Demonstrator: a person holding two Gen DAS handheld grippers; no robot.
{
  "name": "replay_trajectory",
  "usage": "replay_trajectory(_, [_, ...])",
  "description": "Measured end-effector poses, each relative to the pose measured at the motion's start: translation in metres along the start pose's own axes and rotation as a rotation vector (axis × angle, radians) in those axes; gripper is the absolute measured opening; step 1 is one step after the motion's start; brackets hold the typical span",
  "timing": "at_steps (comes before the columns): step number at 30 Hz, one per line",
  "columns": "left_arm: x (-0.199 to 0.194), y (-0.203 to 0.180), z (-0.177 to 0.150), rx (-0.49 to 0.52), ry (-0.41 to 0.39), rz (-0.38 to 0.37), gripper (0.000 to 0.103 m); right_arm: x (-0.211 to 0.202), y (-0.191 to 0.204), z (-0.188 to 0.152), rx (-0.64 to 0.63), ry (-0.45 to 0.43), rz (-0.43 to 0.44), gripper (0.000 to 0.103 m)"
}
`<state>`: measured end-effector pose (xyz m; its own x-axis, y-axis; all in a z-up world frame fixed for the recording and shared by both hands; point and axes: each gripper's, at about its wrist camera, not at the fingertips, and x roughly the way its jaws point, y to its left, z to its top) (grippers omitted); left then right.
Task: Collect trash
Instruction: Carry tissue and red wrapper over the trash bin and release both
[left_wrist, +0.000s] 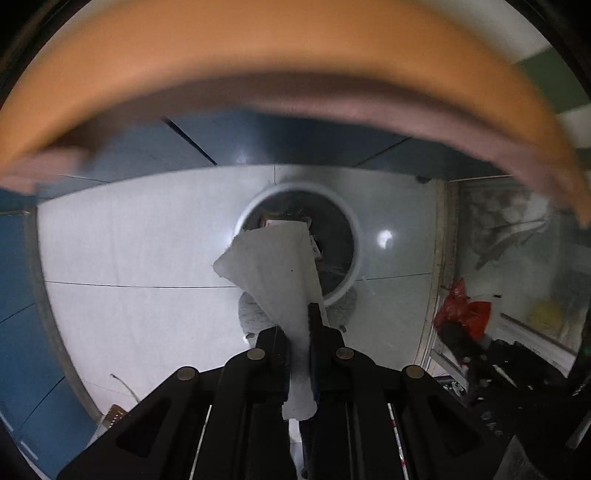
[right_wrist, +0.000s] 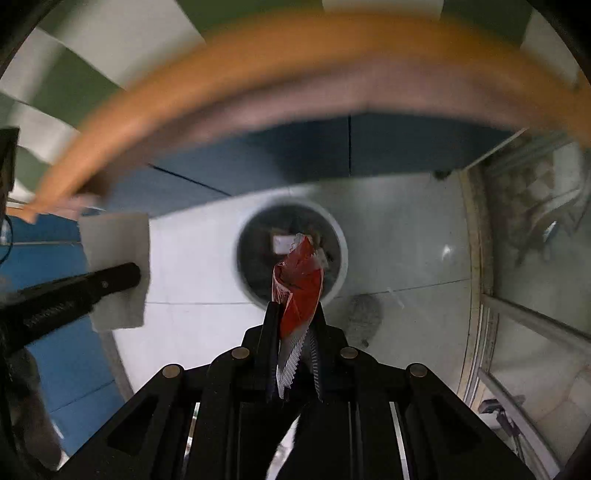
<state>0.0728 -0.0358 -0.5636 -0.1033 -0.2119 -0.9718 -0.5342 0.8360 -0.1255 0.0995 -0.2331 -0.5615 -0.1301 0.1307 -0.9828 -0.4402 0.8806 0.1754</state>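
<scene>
Your left gripper (left_wrist: 300, 321) pinches a white tissue (left_wrist: 275, 266), your right gripper (right_wrist: 295, 314) clamps a red wrapper (right_wrist: 301, 284), both above the bin (left_wrist: 351, 229).

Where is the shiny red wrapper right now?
In the right wrist view, the crinkled red foil wrapper is pinched in the right gripper, hanging above the round white-rimmed trash bin on the pale floor.

A blurred orange table edge (left_wrist: 258, 55) arcs across the top of both wrist views, with green-and-white checked cloth (right_wrist: 74, 74) beyond it. Below lie pale grey floor tiles (left_wrist: 129, 240) bordered by blue panels (left_wrist: 22, 295). To the right, beside a glass door frame (left_wrist: 439, 258), sits a crumpled red plastic bag (left_wrist: 465, 310) among dark clutter.
</scene>
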Motion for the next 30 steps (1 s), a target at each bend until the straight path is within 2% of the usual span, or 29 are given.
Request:
replay_trajectory(3, [0.056,-0.002,0.016,-0.002,0.029,-0.016,0.005,0.076,-0.015,0.005,-0.001,0.049,-0.005,0.016])
replay_trajectory(7, [0.119,-0.002,0.030,-0.005,0.059,-0.002,0.005,0.149,-0.030,0.008,0.019,0.089,-0.015,0.016])
replay_trajectory(11, [0.153,0.003,0.036,0.003,0.075,0.008,0.006,0.191,-0.026,0.016,0.013,0.104,-0.003,0.016])
replay_trajectory(16, [0.166,0.013,0.037,0.023,0.053,0.005,0.014,0.218,-0.015,0.021,-0.007,0.128,-0.009,0.017])
replay_trajectory(17, [0.166,0.013,0.036,0.027,0.053,0.013,0.025,0.221,-0.012,0.021,-0.014,0.132,-0.015,0.017])
replay_trajectory(18, [0.165,0.015,0.036,0.027,0.048,0.030,0.050,0.223,-0.011,0.020,-0.013,0.139,-0.023,0.017])
replay_trajectory(19, [0.161,0.019,0.034,0.027,0.036,0.047,0.066,0.223,-0.010,0.019,-0.006,0.143,-0.035,0.018])
replay_trajectory(20, [0.157,0.023,0.033,0.029,0.019,0.067,0.091,0.223,-0.010,0.018,-0.001,0.148,-0.047,0.026])
replay_trajectory(21, [0.153,0.026,0.031,0.031,0.002,0.096,0.098,0.223,-0.012,0.018,0.005,0.151,-0.054,0.040])
replay_trajectory(23, [0.146,0.031,0.027,0.030,-0.009,0.127,0.098,0.218,-0.015,0.015,0.025,0.145,-0.080,0.059])
replay_trajectory(25, [0.140,0.034,0.021,0.029,-0.012,0.139,0.098,0.209,-0.017,0.012,0.037,0.139,-0.099,0.070])
replay_trajectory(27, [0.129,0.034,0.013,0.041,-0.031,0.158,0.099,0.197,-0.018,0.009,0.049,0.127,-0.116,0.099])
replay_trajectory(28, [0.122,0.033,0.008,0.050,-0.041,0.169,0.099,0.190,-0.018,0.008,0.051,0.117,-0.132,0.103])
replay_trajectory(30, [0.109,0.034,0.000,0.067,-0.054,0.179,0.100,0.177,-0.016,0.005,0.058,0.103,-0.140,0.103])
